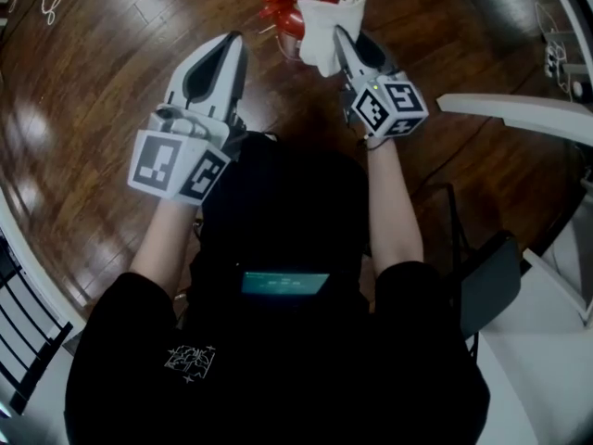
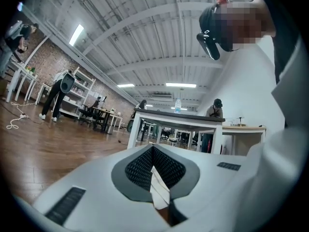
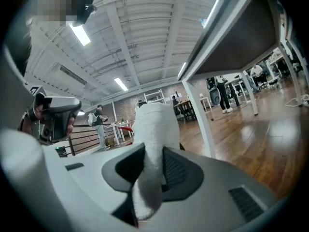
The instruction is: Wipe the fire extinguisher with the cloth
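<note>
fingers of the right gripper pinch the white cloth, which sticks up past their tips. the red extinguisher sits on the floor just beyond those fingers, partly behind the cloth. fingers of the left gripper are pressed together, empty.

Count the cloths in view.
1. The white cloth is clamped in the right gripper, overlapping the red fire extinguisher in the head view. The left gripper is shut, empty. No others visible.
</note>
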Demonstrator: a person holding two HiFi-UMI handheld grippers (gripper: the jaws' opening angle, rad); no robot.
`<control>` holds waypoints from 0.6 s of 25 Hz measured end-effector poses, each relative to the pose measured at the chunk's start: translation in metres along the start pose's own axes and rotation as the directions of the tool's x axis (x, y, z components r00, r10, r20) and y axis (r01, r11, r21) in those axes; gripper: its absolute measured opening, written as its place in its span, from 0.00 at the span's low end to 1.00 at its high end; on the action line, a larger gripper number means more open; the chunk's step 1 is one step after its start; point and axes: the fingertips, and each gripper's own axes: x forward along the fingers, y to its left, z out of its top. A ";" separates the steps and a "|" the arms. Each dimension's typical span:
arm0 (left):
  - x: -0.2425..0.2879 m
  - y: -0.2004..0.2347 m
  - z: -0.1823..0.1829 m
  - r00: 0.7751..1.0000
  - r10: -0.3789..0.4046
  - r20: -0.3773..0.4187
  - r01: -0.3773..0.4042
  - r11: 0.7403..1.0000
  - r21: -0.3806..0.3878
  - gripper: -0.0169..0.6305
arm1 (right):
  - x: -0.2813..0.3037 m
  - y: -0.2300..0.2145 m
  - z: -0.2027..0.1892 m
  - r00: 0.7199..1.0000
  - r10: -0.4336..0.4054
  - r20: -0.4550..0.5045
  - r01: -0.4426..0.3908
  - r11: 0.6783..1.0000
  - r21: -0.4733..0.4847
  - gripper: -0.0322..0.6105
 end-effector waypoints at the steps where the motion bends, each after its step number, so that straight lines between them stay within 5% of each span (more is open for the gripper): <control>1: -0.001 0.003 0.001 1.000 0.005 0.002 -0.005 1.000 0.019 0.03 | 0.005 -0.005 -0.002 1.000 0.006 -0.009 -0.006 1.000 0.010 0.23; 7: -0.001 0.018 0.009 0.999 0.042 0.030 -0.044 0.998 0.047 0.03 | 0.034 -0.023 -0.007 0.998 0.033 -0.060 -0.032 0.999 0.023 0.23; 15: 0.003 0.023 0.001 0.997 0.064 0.038 -0.065 0.997 0.036 0.03 | 0.043 -0.070 -0.040 0.995 -0.071 -0.075 0.077 0.994 0.083 0.22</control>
